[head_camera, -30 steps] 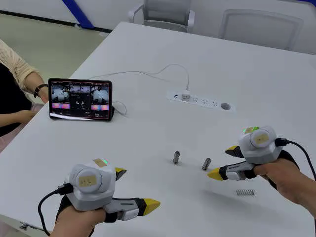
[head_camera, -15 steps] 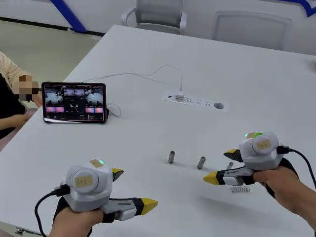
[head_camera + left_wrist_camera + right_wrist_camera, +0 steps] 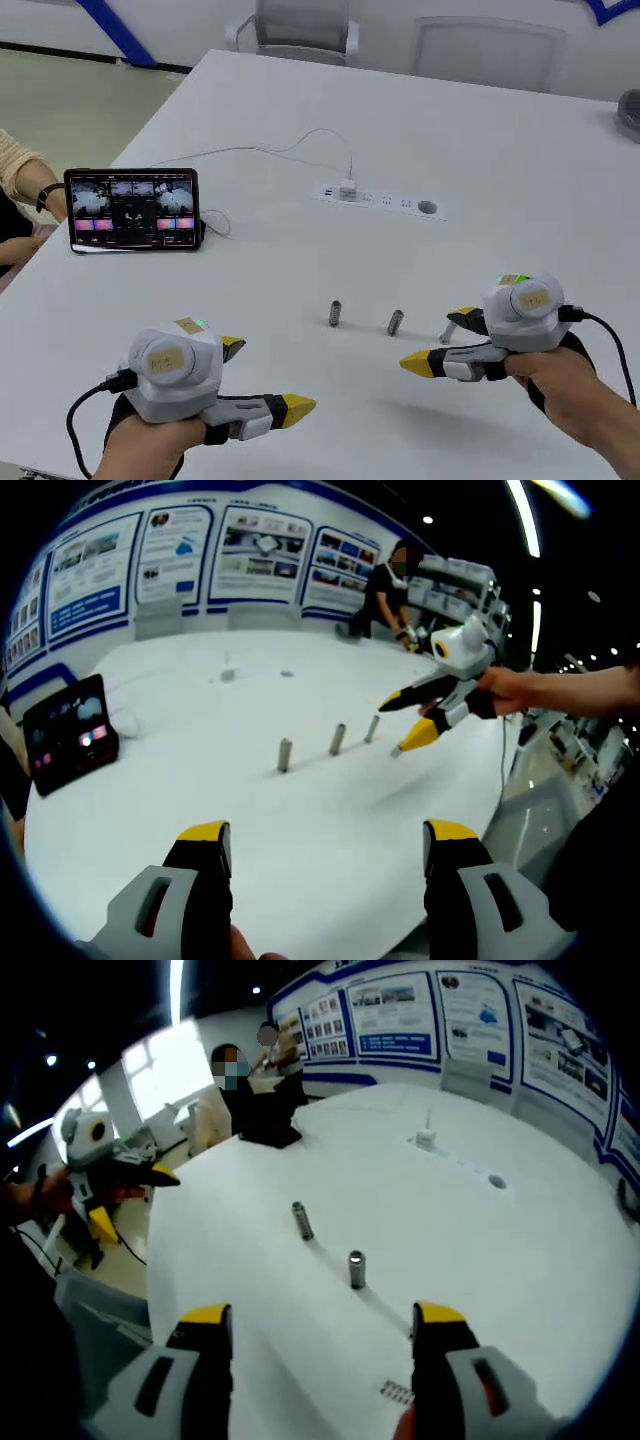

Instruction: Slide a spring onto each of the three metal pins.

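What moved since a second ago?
The right gripper pulled back toward the person, over the loose spring. The spring now lies on the table between its open jaws and has not been grabbed. The left gripper, also open, and the pins stayed put.

You worked in an office-like showroom; your wide white bench (image 3: 480, 150) had grey office chairs (image 3: 300, 25) at its far side; a power strip (image 3: 375, 200) and a tablet (image 3: 132, 209) sat on it; printed display boards (image 3: 260, 545) lined the walls.
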A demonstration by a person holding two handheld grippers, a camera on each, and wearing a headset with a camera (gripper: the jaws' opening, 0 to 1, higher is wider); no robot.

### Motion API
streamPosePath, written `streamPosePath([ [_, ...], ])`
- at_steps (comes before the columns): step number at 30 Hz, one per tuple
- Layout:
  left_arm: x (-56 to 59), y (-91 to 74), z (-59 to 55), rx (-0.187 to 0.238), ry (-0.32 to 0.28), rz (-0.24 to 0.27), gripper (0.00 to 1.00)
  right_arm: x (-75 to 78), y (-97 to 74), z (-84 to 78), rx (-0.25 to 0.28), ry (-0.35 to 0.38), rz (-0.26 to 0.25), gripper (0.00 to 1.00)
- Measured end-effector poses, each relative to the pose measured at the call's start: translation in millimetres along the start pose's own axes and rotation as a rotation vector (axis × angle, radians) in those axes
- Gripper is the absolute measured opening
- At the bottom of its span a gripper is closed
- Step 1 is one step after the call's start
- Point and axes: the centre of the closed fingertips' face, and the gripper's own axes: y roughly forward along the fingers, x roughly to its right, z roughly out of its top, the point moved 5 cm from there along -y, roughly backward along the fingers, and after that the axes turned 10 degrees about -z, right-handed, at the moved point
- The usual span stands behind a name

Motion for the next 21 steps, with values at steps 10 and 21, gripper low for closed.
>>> streamPosePath([
  [10, 0.3, 4.2, 3.1, -0.004, 0.002, -0.009, 0.80, -7.3, -10.7, -14.2, 0.015, 0.032, -0.011, 0.76],
  [21, 1.3, 12.0, 4.6, -0.015, 0.012, -0.030, 0.80, -13.7, -23.3, -32.8, 0.032, 0.112, -0.038, 0.78],
])
